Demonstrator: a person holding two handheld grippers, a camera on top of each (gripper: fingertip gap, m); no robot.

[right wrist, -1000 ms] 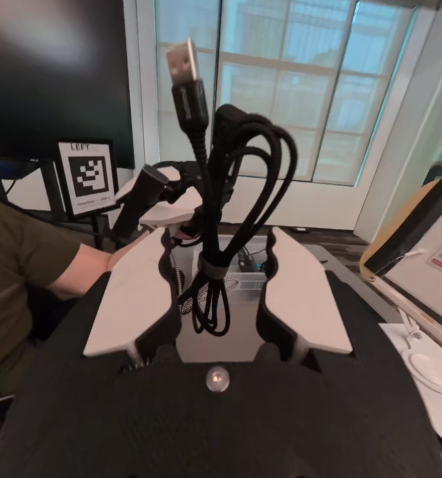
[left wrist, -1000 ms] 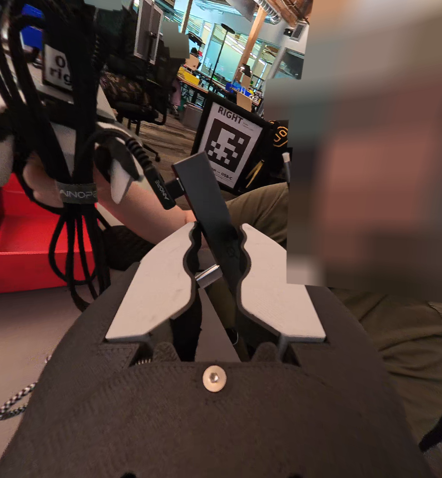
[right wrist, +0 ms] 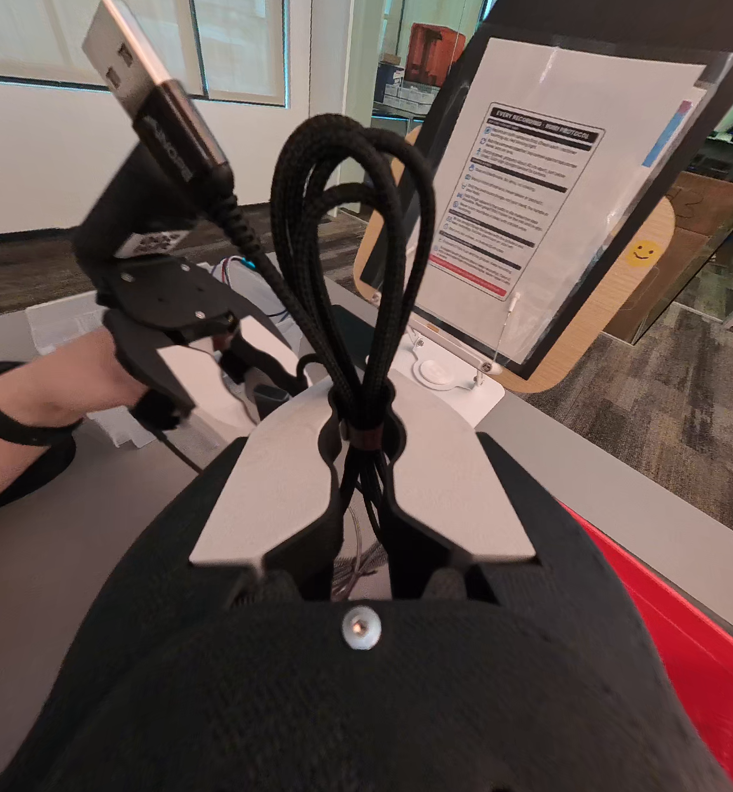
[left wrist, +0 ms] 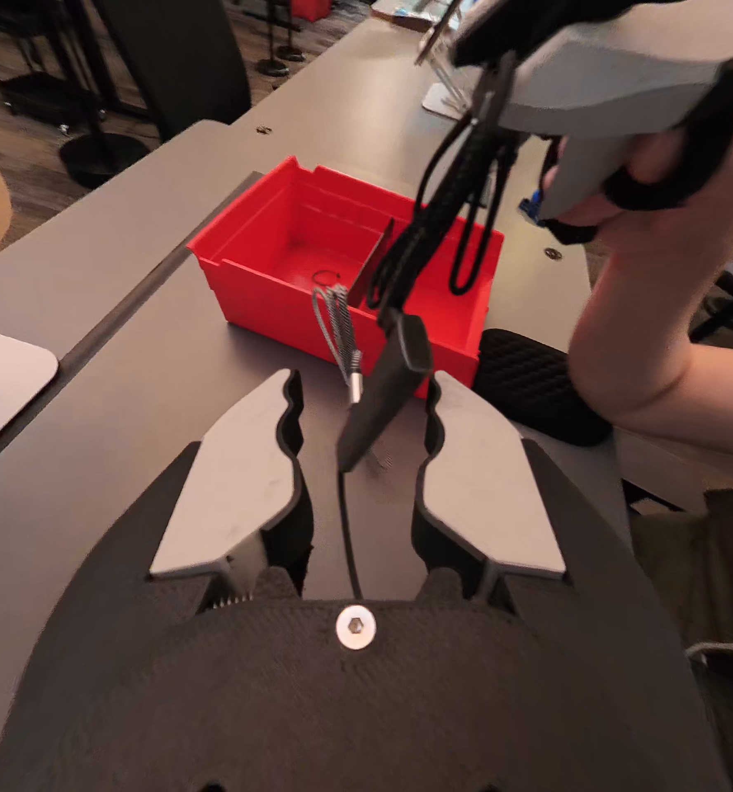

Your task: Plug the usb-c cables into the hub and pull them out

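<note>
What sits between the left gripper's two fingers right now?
In the left wrist view the open left gripper has the dark hub hanging between its fingers, touching neither; below shows bare grey table.

Red bin blocks ahead.
</note>
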